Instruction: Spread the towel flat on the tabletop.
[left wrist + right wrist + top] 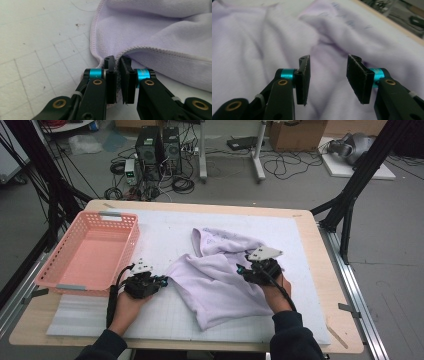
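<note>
A crumpled lilac towel [220,270] lies on the white gridded mat [165,227] in the middle of the table. At its left corner my left gripper [164,281] is shut on the hemmed edge: in the left gripper view the pads [111,80] pinch a fold of the towel [162,32] between them, with the gripper [117,60] low over the mat. My right gripper [241,268] hovers over the towel's right half. Its jaws [329,60] stand apart in the right gripper view, with nothing between them and rumpled towel [249,50] beyond.
A pink plastic basket [131,240] with nothing in it sits at the table's left, close to my left hand. The wooden table edge [320,270] runs along the right. Computers and cables lie on the floor beyond the table.
</note>
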### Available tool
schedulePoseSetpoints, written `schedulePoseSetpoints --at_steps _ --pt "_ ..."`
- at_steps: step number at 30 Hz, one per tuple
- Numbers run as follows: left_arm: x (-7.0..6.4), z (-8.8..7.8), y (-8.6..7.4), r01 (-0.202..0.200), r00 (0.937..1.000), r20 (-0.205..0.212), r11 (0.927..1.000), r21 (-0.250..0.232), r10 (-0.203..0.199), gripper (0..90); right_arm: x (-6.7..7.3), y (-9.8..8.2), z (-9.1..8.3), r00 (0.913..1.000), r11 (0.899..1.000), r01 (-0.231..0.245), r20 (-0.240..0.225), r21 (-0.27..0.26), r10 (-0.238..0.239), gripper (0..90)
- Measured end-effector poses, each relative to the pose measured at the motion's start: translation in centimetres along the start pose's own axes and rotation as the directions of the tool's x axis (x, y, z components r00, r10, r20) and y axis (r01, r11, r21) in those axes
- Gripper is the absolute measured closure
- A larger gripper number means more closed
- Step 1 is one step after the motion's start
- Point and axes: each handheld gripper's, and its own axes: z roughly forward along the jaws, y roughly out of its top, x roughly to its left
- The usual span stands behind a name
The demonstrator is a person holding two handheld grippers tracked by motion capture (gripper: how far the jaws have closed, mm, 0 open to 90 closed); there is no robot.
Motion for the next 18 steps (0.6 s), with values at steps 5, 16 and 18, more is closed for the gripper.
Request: schedulePoseSetpoints --at_steps 5,16,18 --pt "-0.2 -0.5 0.4 0.012 0.9987 0.050 0.9980 -0.062 -0.009 84.1 2.1 -0.8 0.4 0.9924 0.998 0.055 -0.111 0.003 -0.055 46.7" --pt "-0.4 0.1 3.0 0.022 0.9987 0.049 0.9917 -0.127 -0.015 84.4 5.7 -2.1 0.5 0.9464 0.991 0.131 -0.298 -0.001 -0.126 35.8" --pt "-0.5 0.3 3.4 0.025 0.9990 0.039 0.9907 -0.134 -0.020 84.5 6.1 -2.5 1.0 0.9363 0.989 0.151 -0.322 0.008 -0.140 32.3"
